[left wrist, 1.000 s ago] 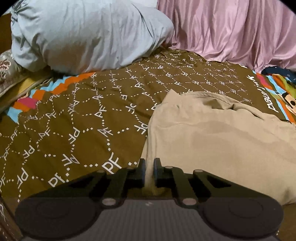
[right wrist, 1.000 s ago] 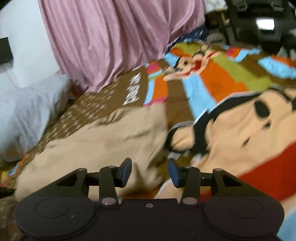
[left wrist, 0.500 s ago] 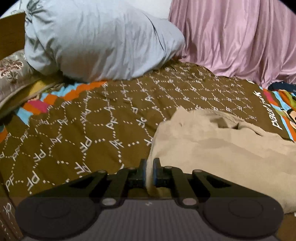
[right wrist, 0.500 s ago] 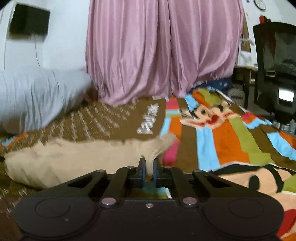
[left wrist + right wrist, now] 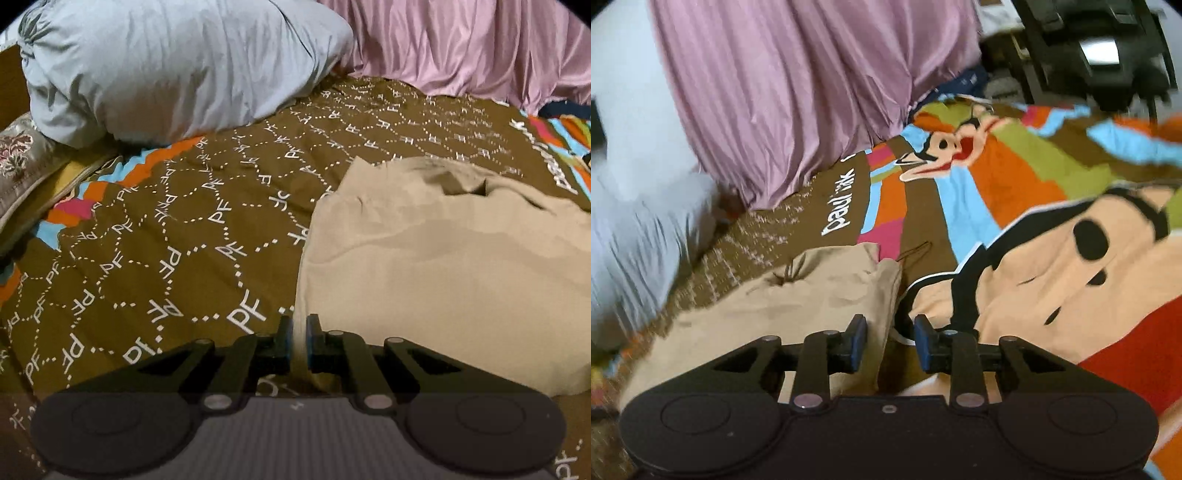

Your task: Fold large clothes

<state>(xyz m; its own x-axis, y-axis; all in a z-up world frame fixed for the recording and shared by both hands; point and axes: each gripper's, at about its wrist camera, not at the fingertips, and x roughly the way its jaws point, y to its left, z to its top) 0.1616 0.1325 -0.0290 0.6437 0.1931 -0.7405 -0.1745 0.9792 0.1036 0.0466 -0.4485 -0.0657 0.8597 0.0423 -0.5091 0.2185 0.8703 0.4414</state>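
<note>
**Tan garment pinched at one edge on a patterned bed**

The tan garment (image 5: pixel 443 266) is spread on the brown patterned bedspread (image 5: pixel 166 236), right of centre in the left wrist view. Its near left edge is clamped between the closed jaws of the left gripper (image 5: pixel 299 332). The jaws of the right gripper (image 5: pixel 891 341) are held apart, with the garment's corner (image 5: pixel 827 295) lying just beyond and partly between them, ungripped. A grey pillow (image 5: pixel 177 66) is piled at the far left, and a pink curtain (image 5: pixel 461 44) hangs along the far side. A black chair (image 5: pixel 1089 51) is seen beyond the bed's far right.
</note>
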